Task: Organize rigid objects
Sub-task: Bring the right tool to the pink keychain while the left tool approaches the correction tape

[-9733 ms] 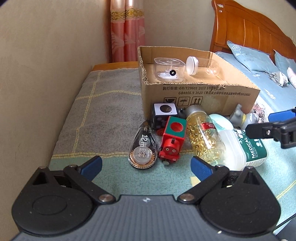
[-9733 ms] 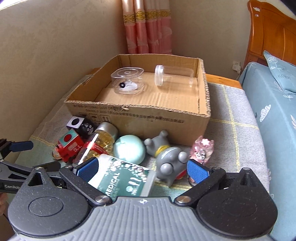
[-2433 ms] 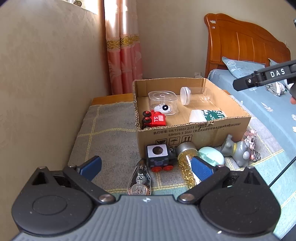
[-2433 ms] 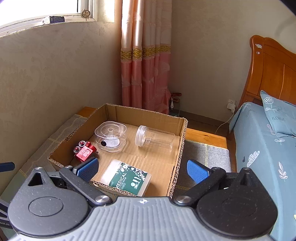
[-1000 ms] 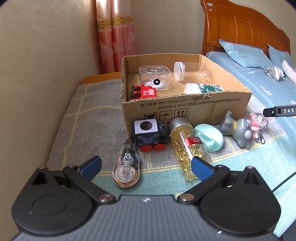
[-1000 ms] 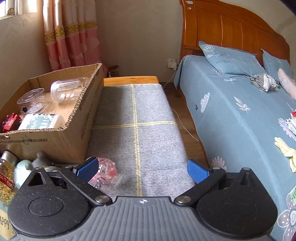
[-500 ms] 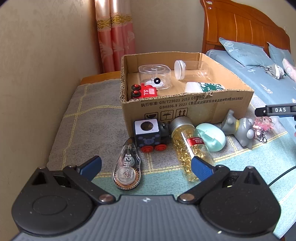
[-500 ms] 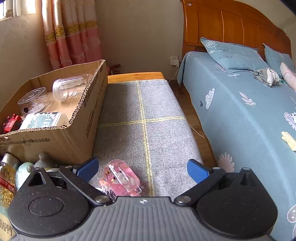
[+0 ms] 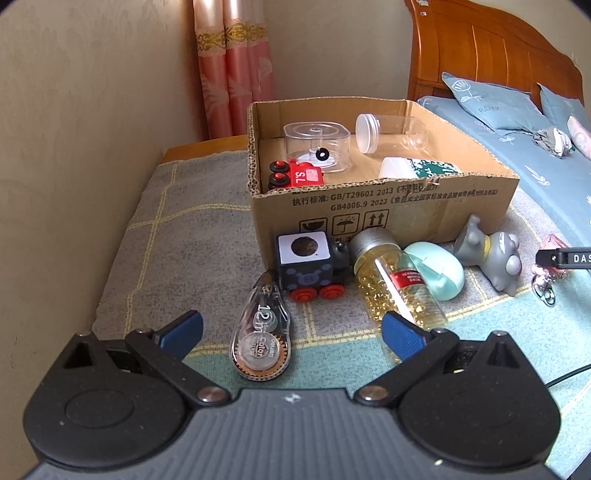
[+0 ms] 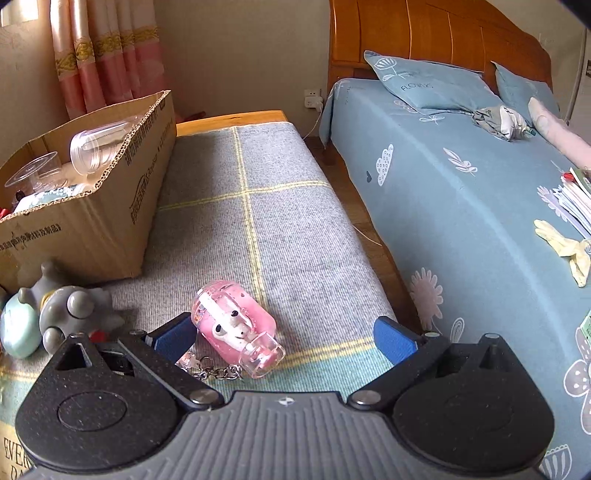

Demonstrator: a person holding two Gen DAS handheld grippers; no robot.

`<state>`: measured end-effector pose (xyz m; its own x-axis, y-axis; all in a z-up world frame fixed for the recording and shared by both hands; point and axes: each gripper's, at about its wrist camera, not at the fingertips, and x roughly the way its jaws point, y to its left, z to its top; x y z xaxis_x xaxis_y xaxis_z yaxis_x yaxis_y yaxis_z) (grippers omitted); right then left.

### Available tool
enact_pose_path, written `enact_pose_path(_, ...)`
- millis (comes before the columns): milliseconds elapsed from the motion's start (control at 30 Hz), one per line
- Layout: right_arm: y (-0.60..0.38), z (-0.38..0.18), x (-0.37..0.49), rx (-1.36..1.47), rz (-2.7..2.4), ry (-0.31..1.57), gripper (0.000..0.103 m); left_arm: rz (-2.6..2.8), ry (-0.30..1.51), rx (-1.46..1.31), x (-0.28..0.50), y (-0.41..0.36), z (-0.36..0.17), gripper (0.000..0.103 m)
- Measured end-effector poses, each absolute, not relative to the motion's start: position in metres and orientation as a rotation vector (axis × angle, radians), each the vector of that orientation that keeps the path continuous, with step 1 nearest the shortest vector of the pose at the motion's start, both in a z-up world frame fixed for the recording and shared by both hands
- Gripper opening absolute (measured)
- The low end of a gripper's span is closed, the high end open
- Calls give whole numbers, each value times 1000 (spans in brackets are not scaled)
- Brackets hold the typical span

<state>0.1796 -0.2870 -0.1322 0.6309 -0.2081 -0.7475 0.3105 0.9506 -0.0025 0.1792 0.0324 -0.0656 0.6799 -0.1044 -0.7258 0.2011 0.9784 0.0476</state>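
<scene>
A cardboard box (image 9: pixel 384 206) on a grey checked mat holds a red toy train (image 9: pixel 299 176), a clear square tub (image 9: pixel 317 146), a clear jar (image 9: pixel 391 131) and a white-green bottle (image 9: pixel 417 168). In front of it lie a correction tape (image 9: pixel 260 332), a black toy block car (image 9: pixel 306 260), a bottle of gold capsules (image 9: pixel 395 284), a mint egg shape (image 9: pixel 436 269) and a grey figurine (image 9: pixel 491 254). My left gripper (image 9: pixel 291 328) stands open just short of the tape. My right gripper (image 10: pixel 282 336) is open around a pink keychain bottle (image 10: pixel 236 325), whose body lies by the left finger.
A wall runs along the left of the mat. A bed with a blue sheet (image 10: pixel 461 184) and wooden headboard (image 10: pixel 424 33) lies to the right, a floor gap between. The mat (image 10: pixel 243 206) stretches behind the keychain beside the box (image 10: pixel 92 192). The right gripper's tip (image 9: pixel 565 256) shows at the left view's right edge.
My right gripper has come down and forward, so the pink keychain bottle now lies between its fingers. The left gripper has barely moved. Earlier the red train and the white-green bottle went into the box.
</scene>
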Motion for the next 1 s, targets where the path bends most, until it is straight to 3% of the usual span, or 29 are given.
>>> enact_pose_path(633,-282,-132,174,97,-263,848,103,101,850,89,186,94,-92,103)
enact_pose_path(1000,-272,-120,163,73,-212,817,103,137,812,118,201,77,-86,102)
